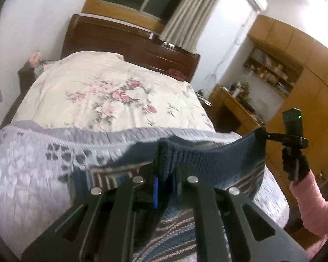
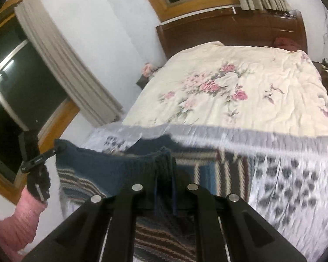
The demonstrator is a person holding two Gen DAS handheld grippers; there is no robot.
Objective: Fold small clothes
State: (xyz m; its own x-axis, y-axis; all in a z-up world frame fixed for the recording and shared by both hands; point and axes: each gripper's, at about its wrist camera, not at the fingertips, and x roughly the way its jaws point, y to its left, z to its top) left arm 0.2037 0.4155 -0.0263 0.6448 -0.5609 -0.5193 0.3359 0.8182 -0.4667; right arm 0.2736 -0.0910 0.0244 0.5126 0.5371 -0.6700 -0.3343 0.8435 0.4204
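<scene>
Left gripper (image 1: pixel 166 170) and right gripper (image 2: pixel 164 170) each pinch blue ribbed hem of striped knit sweater (image 1: pixel 218 161), stretched taut between them above bed (image 1: pixel 32 163), likely to square garment for folding.

The sweater (image 1: pixel 218 161) hangs between the left gripper (image 1: pixel 166 170) and right gripper (image 2: pixel 164 170), above the bed's near end (image 1: pixel 32 174). The quilt (image 1: pixel 111 91) lies beyond it, with the headboard (image 1: pixel 124 41) behind.
</scene>
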